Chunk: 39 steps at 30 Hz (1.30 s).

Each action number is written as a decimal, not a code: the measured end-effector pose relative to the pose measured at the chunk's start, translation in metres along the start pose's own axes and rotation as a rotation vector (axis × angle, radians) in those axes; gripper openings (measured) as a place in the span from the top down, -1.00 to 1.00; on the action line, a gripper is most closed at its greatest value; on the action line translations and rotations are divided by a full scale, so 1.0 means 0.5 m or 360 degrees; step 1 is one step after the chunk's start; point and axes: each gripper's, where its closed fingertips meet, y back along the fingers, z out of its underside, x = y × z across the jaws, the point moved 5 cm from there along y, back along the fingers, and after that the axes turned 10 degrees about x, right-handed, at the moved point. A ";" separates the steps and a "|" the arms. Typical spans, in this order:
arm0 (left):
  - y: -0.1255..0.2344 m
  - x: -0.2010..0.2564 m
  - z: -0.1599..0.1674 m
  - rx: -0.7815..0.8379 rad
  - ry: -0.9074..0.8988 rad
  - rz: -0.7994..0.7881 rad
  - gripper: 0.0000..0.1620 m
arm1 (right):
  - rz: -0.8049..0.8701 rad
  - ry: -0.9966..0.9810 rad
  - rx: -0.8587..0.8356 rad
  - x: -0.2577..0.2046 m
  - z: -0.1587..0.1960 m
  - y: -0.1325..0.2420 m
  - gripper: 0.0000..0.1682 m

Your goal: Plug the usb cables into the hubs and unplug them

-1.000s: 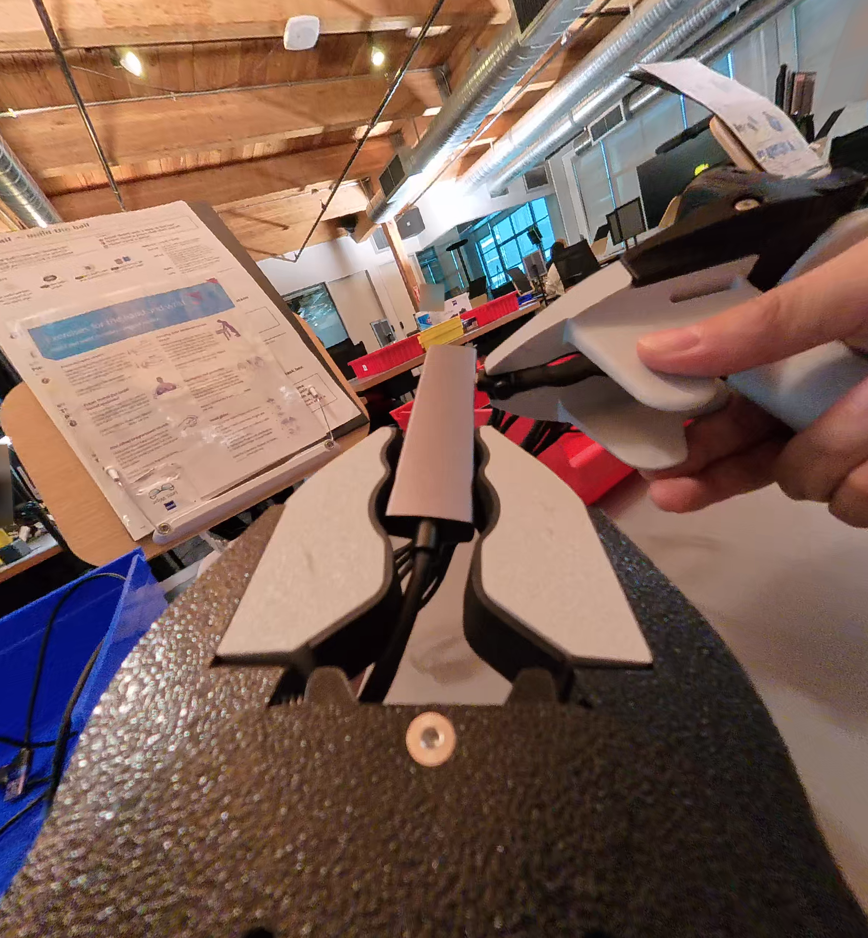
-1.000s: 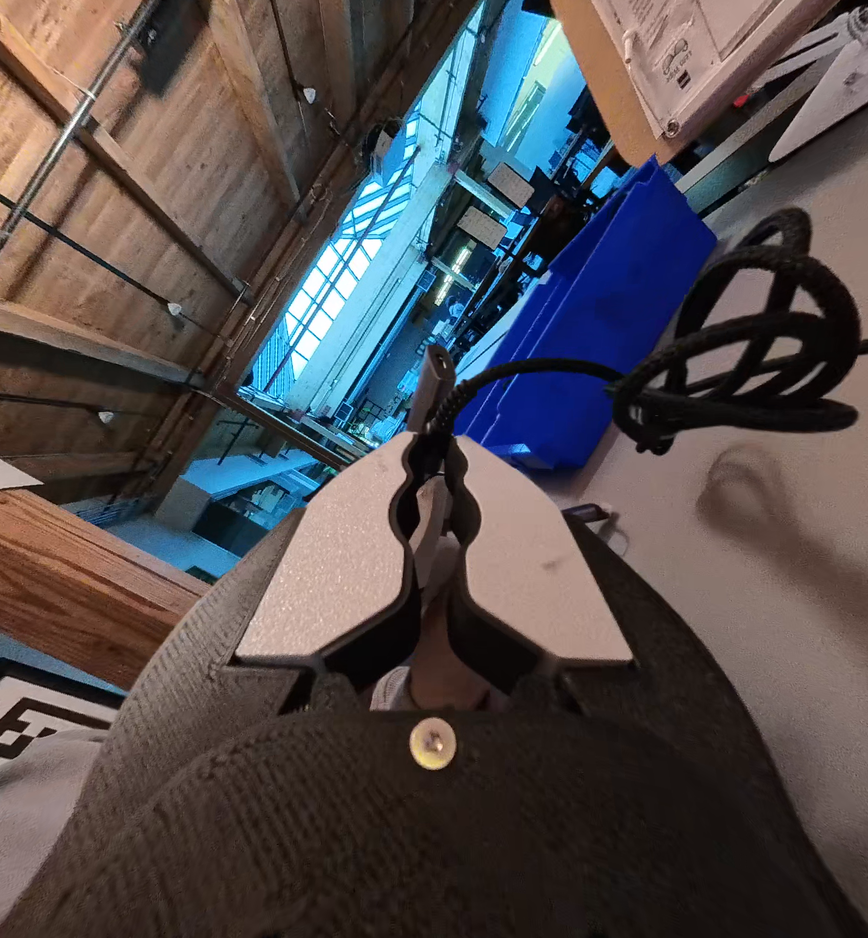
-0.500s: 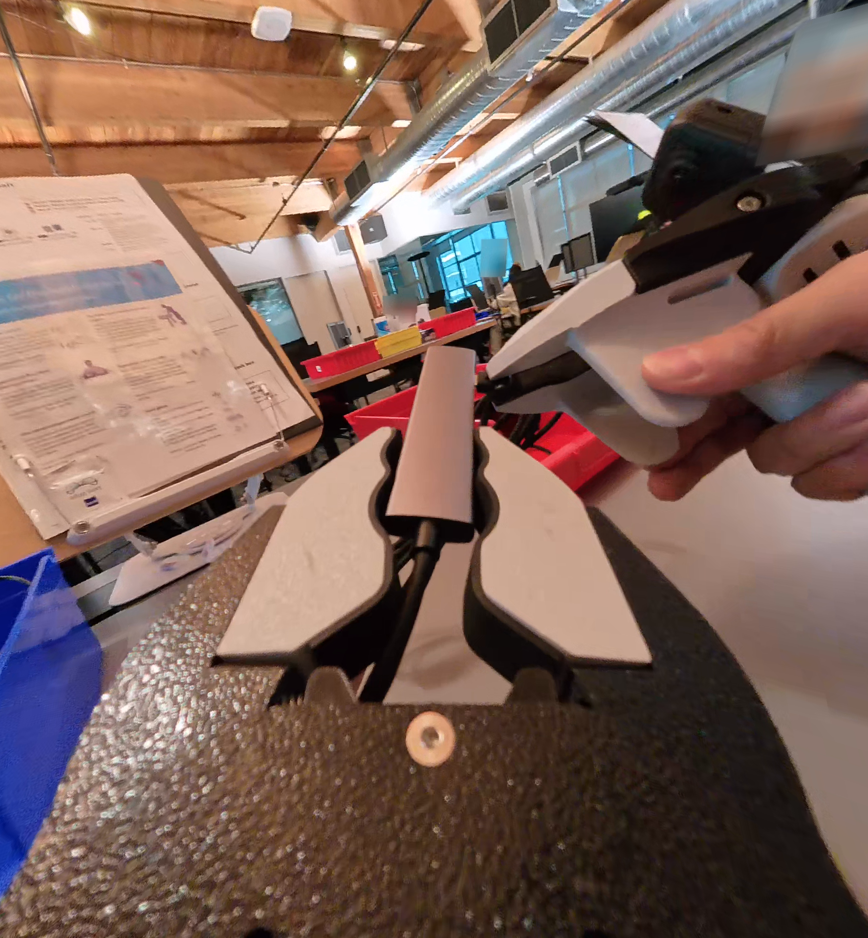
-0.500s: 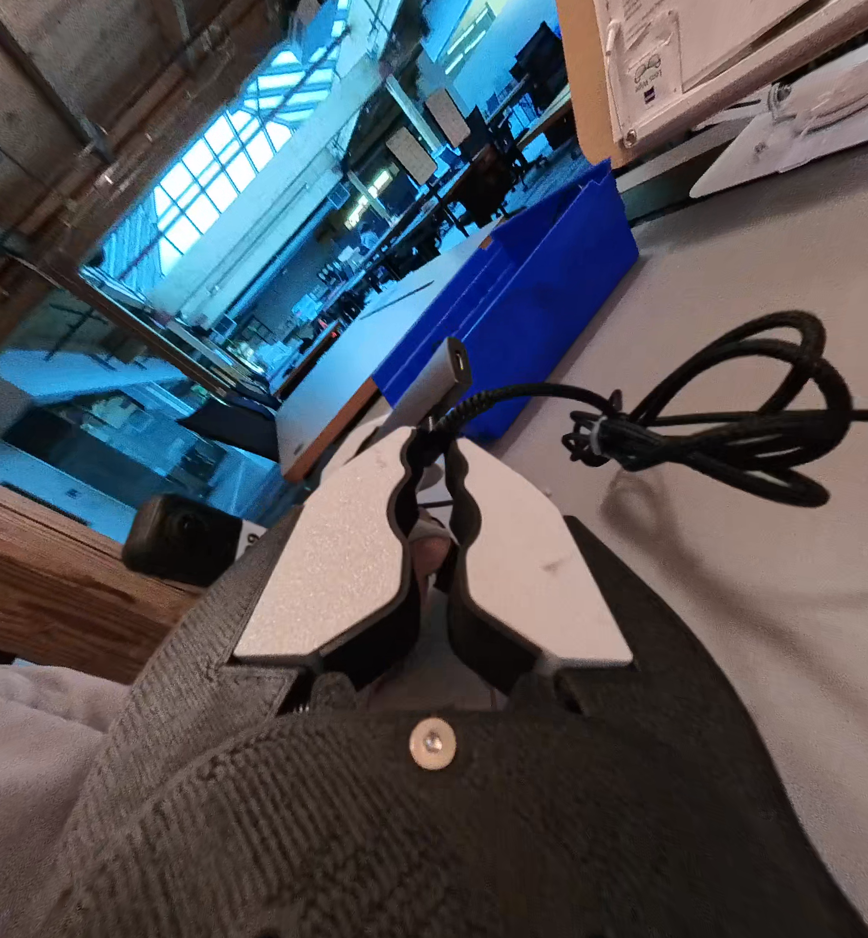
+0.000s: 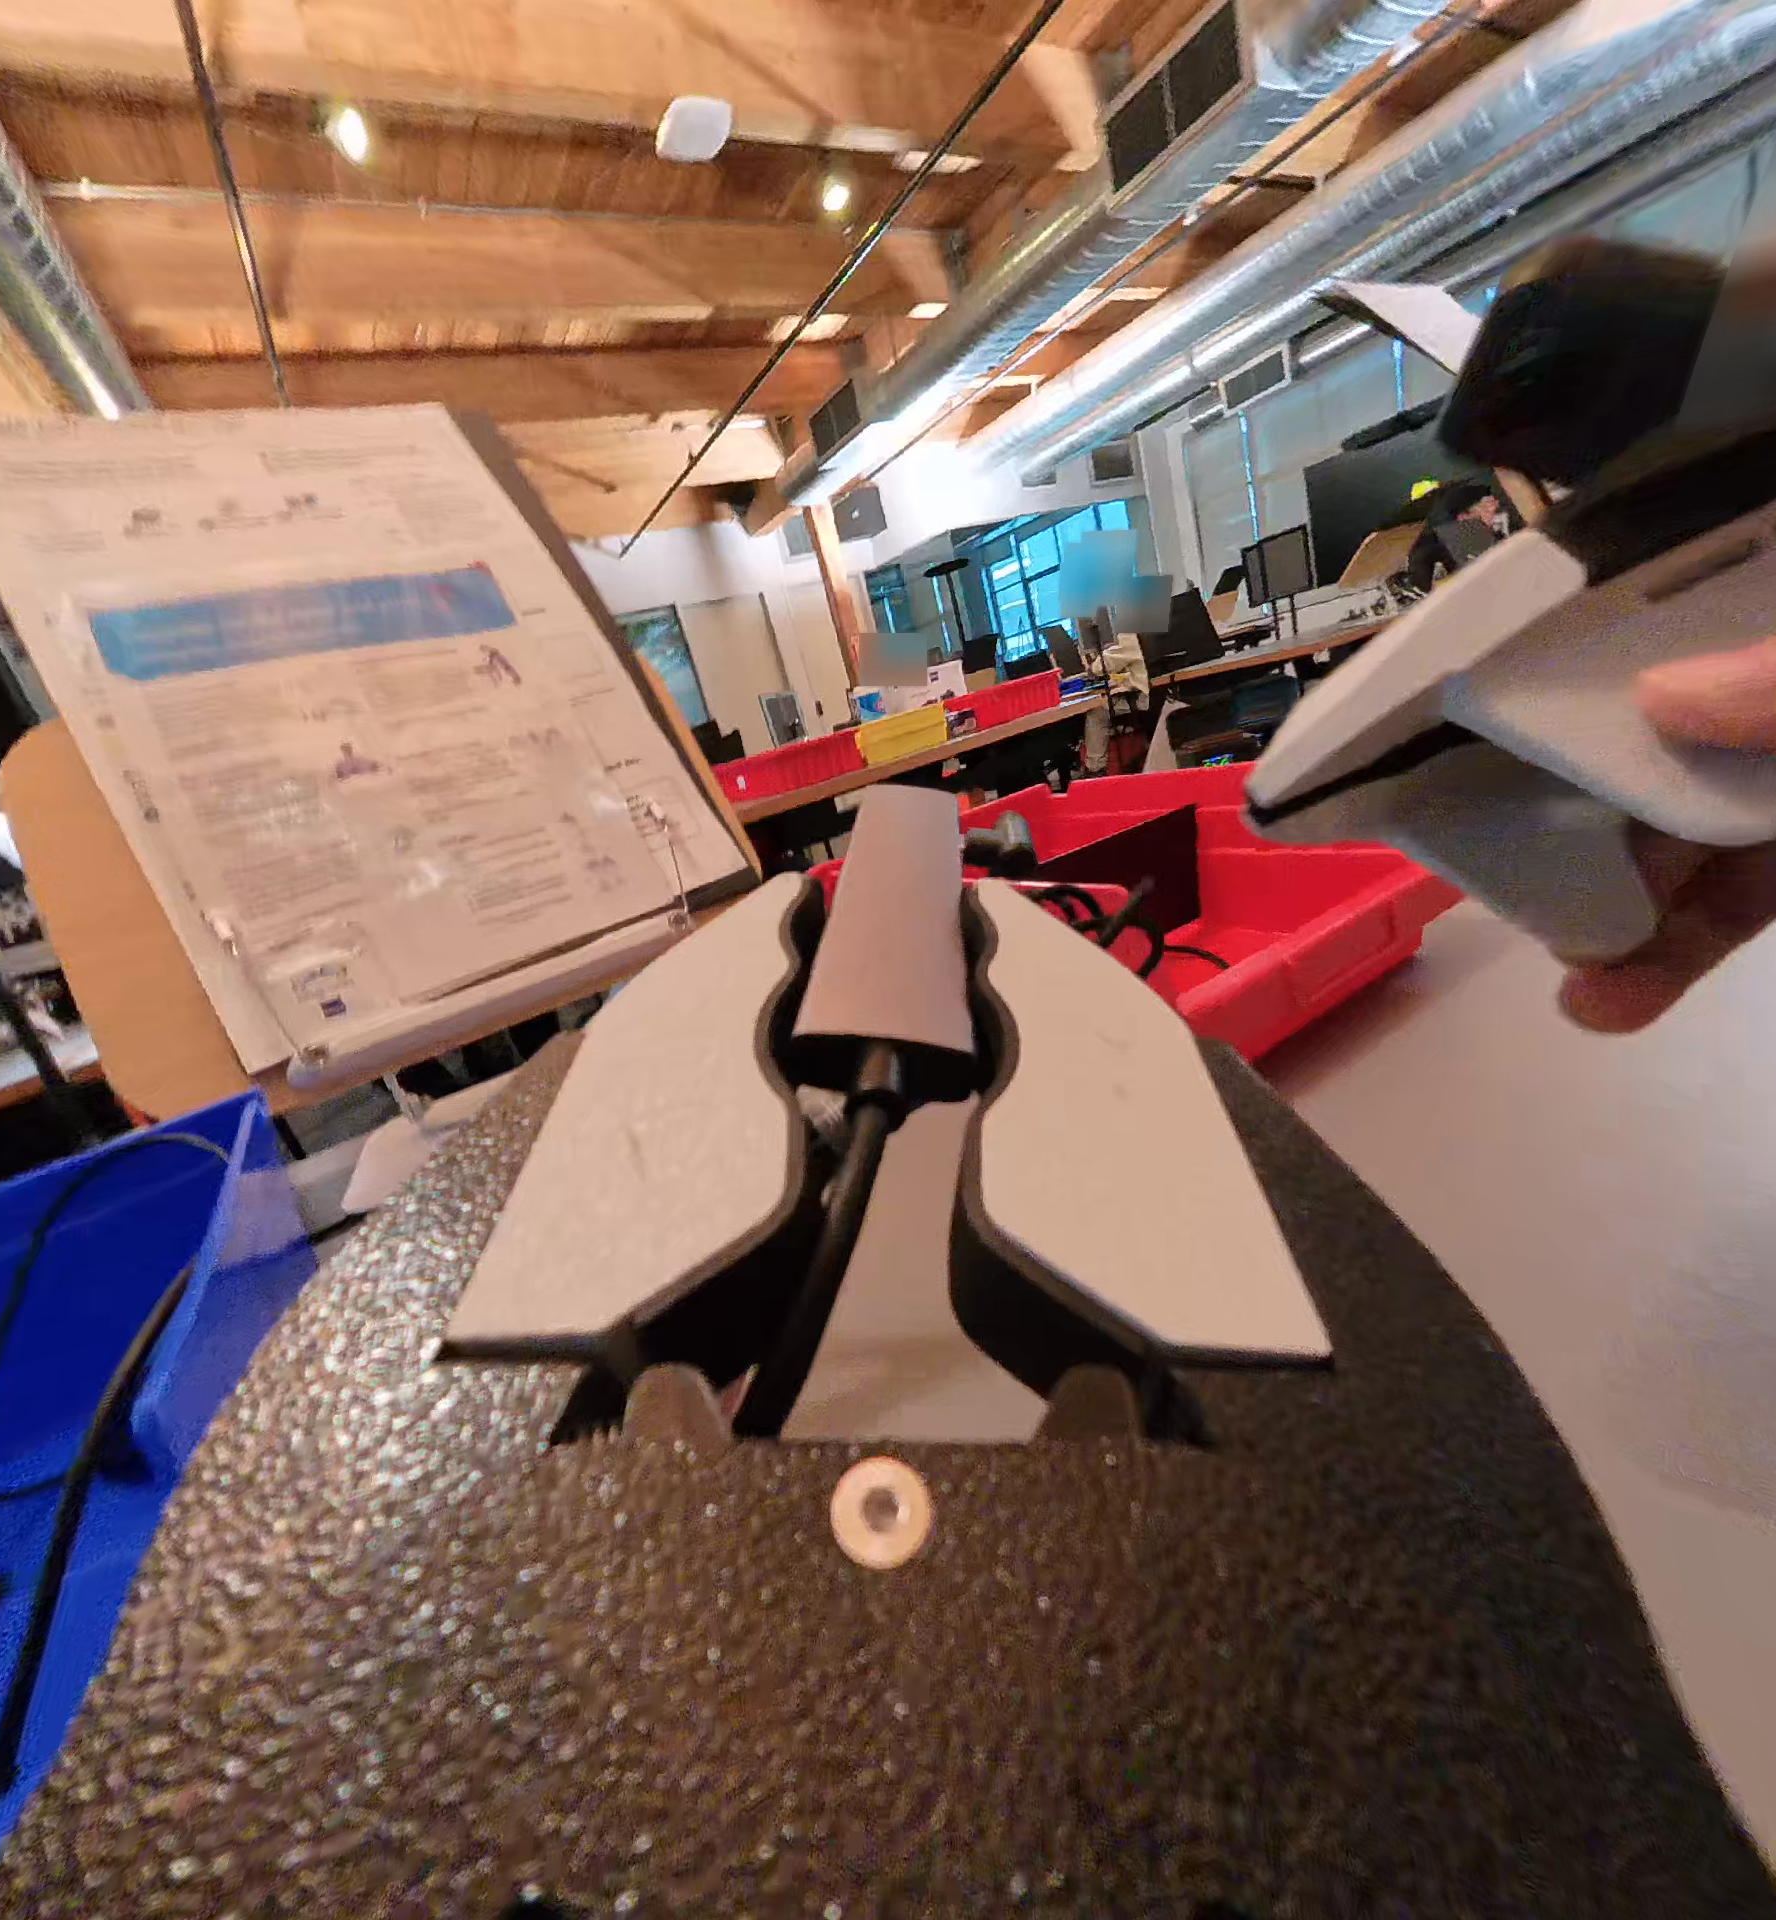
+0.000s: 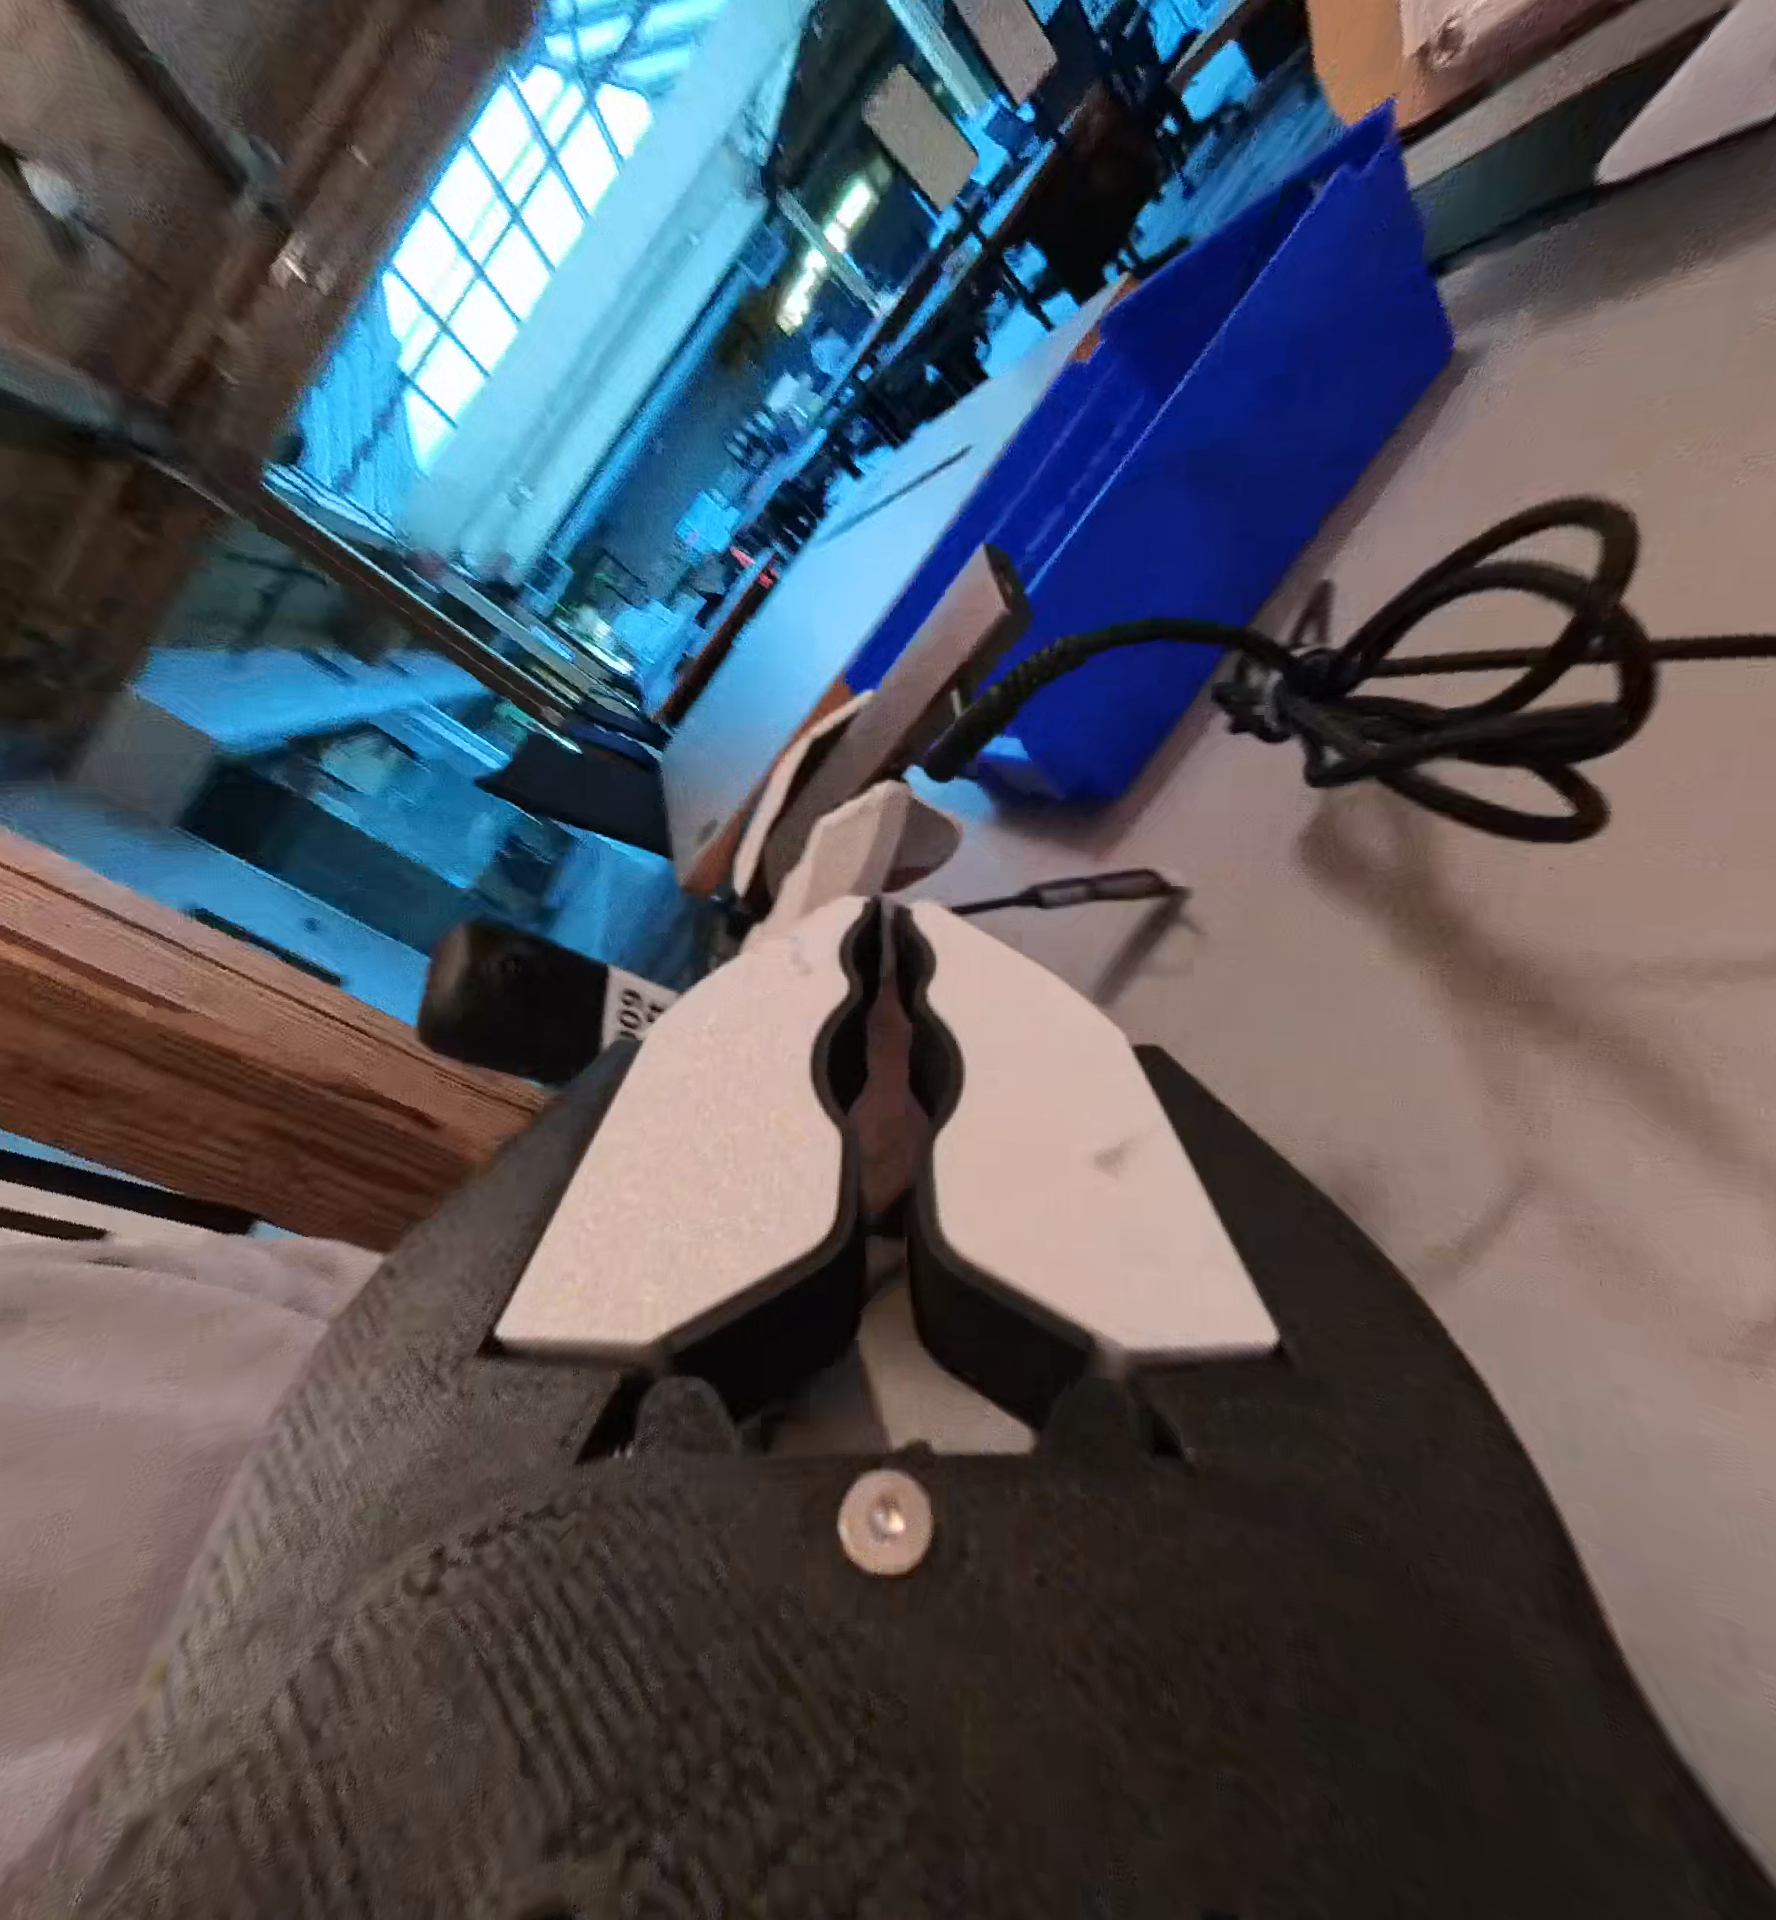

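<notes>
My left gripper (image 5: 884, 896) is shut on a grey USB hub (image 5: 889, 935) and holds it above the table. The hub's black lead (image 5: 832, 1226) runs down between the fingers. My right gripper (image 5: 1263, 808), held by a hand, is shut and sits apart from the hub to its right. In the right wrist view my right gripper (image 6: 879, 916) is shut with nothing visible in it. Ahead of it the left gripper (image 6: 842, 790) holds the hub (image 6: 951, 644). A black braided cable (image 6: 1123, 634) reaches the hub's side, and its coiled bundle (image 6: 1455, 717) lies on the table.
A blue bin (image 5: 84, 1299) with thin cables stands at the left, also in the right wrist view (image 6: 1227, 416). A red bin (image 5: 1310, 935) holds cables behind the hub. A document stand (image 5: 344, 727) is at the back. A small plug (image 6: 1102, 888) lies on the grey table (image 6: 1486, 1143). My hands' fingertips stand some 7 centimetres from each other.
My right gripper held the cable's plug at the hub's side; it has drawn back to the right, off the plug, and shut fully. The left gripper still holds the hub.
</notes>
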 end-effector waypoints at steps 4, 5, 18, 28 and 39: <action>0.002 -0.002 0.000 0.0011 0.0066 0.0009 0.68 | -0.0065 -0.0407 0.0290 0.031 0.010 -0.027 0.74; 0.002 -0.001 0.001 0.0013 0.0077 0.0020 0.68 | -0.0080 -0.0451 0.0346 0.039 0.010 -0.032 0.69; 0.001 0.007 0.001 0.0003 0.0072 0.0051 0.68 | -0.0260 -0.0535 0.0451 0.031 0.021 -0.109 0.89; 0.001 0.002 0.003 -0.0006 0.0081 0.0029 0.68 | -0.0258 -0.0603 0.0506 0.038 0.017 -0.098 0.76; 0.003 -0.001 0.011 -0.0103 -0.0128 -0.0030 0.68 | -0.0066 -0.0324 0.0456 0.038 0.022 -0.112 0.86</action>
